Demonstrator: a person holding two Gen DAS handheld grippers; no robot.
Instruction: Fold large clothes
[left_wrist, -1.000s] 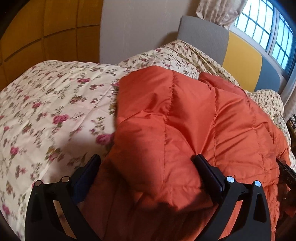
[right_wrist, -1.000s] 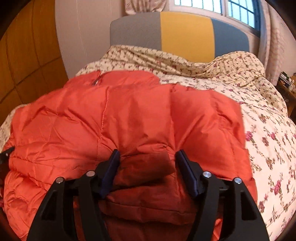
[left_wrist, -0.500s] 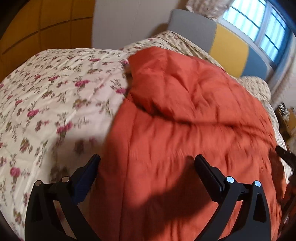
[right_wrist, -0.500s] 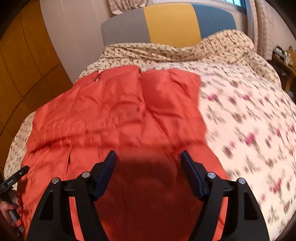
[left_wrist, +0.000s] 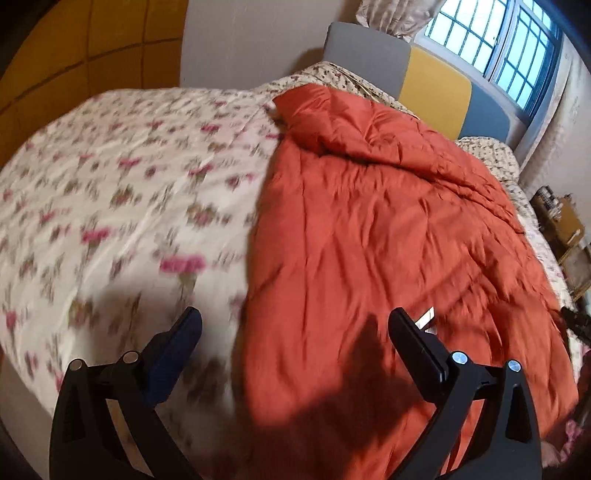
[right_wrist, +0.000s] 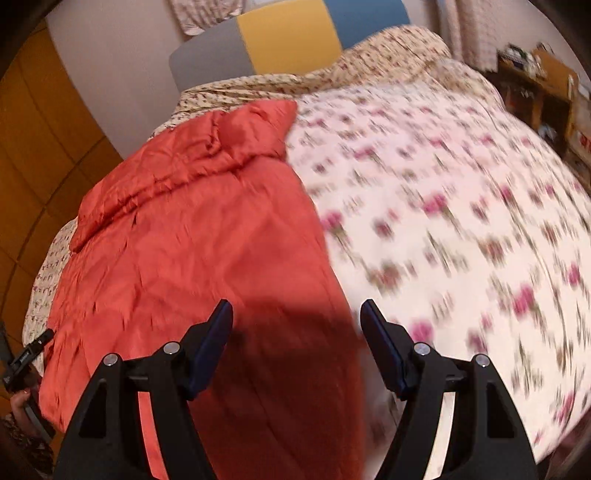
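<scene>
Orange quilted fabric, a large puffer garment (left_wrist: 388, 240), lies spread lengthwise on the floral quilt (left_wrist: 129, 221) of the bed, its far end bunched near the headboard (left_wrist: 436, 88) and its near end at the foot edge, under both tools. In the left wrist view the quilt shows bare toward the left edge of the bed; in the right wrist view it shows bare toward the right edge.

Both claws are released and hold nothing: the left gripper (left_wrist: 295, 332) hovers with jaws wide over the garment's left border, and the right gripper (right_wrist: 297, 325) hovers with jaws spread over its right border near the foot edge.

I judge this the gap between folds: one fold looks laid down, and the next move calls for lowering each claw onto a near corner or side edge, pinching the puffy layers firmly, and carrying them across or toward the headboard.

A second ago both claws sat low with the padded fabric bulging up between the fingers; now they are lifted clear, the garment lies flatter and longer, and both views are blurred by motion.
</scene>
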